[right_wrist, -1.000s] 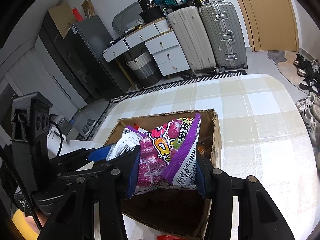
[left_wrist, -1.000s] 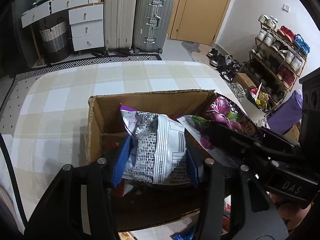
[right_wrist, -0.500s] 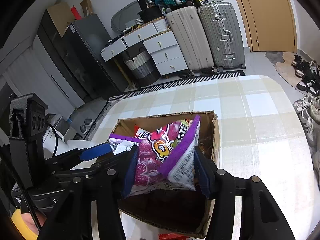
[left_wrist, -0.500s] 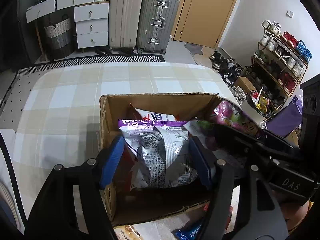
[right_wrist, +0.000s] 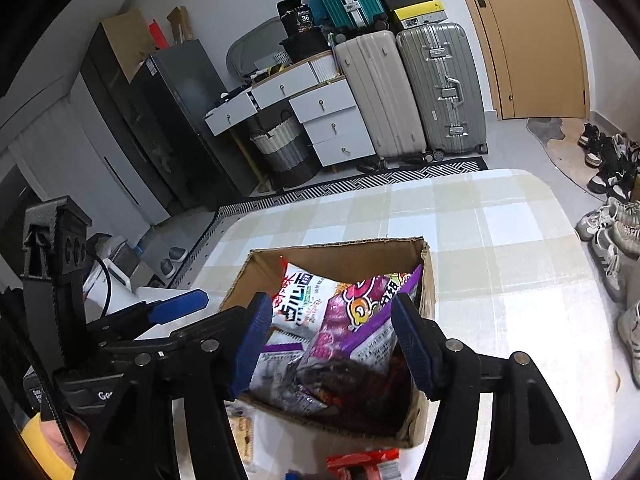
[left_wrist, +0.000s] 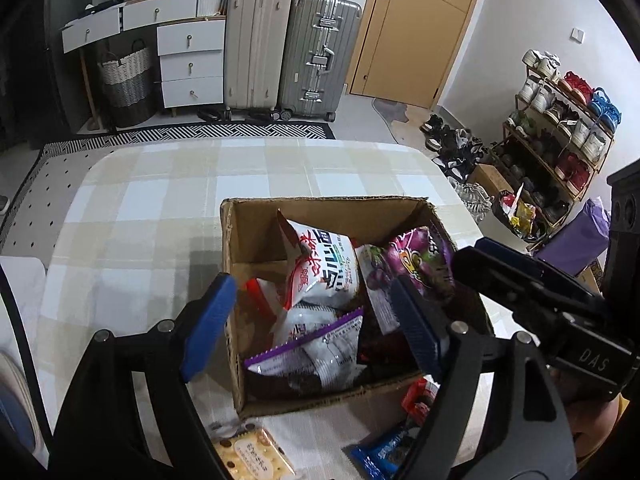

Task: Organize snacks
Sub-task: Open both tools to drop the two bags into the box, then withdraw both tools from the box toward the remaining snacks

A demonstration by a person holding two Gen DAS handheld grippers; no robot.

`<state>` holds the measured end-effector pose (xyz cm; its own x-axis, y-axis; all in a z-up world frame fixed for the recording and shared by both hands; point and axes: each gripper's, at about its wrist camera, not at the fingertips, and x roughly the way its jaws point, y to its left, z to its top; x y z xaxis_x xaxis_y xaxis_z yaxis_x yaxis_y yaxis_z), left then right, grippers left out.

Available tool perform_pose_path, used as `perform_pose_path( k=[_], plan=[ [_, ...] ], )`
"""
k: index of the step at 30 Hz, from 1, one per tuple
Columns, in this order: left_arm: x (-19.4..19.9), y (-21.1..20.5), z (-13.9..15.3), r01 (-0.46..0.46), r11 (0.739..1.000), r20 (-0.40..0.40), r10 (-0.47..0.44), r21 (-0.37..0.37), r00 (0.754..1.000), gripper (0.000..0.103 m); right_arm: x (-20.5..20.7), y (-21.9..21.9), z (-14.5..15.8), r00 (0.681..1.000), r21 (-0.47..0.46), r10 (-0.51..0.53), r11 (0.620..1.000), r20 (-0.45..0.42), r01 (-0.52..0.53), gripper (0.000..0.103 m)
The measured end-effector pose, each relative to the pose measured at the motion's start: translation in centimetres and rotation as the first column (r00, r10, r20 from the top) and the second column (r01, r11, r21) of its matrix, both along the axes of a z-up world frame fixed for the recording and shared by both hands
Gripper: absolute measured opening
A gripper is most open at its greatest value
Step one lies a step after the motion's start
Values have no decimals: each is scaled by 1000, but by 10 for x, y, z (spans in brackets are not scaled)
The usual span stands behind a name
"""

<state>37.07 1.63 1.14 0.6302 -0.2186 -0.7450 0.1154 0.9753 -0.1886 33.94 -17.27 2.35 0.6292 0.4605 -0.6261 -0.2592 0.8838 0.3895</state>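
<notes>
Both claws, left gripper (left_wrist: 312,324) and right gripper (right_wrist: 334,342), just opening and empty, hover over the cardboard box (left_wrist: 320,398), where 2 loosely piled snack bags could slide out.

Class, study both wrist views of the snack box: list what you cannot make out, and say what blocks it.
- Bottom of the cardboard box: both views, buried under snack bags.
- Blue packet: left wrist view, partly behind the left gripper.
- Red packet: right wrist view, cut off by the bottom edge.
- Biscuit pack label: left wrist view, too small to read.
</notes>
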Motion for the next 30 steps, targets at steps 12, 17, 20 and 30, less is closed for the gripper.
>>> perform_pose_path(
  k=[12,17,20,30],
  plan=[
    [-84,4,35,-72,997,73,71,7,995,80,-81,-6,33,996,-21,11,1000,93,-9,64],
    [-129,-2,61,-74,997,122,70,25,990,81,-116,-6,52,992,-24,16,1000,126,-13,64],
    [-157,-6,77,-75,997,155,69,34,986,82,-137,-6,64,989,-24,20,1000,150,-16,64],
    [-246,-18,115,-100,992,259,77,75,963,89,-210,-9,90,970,-34,24,999,241,-16,71]
  ],
)
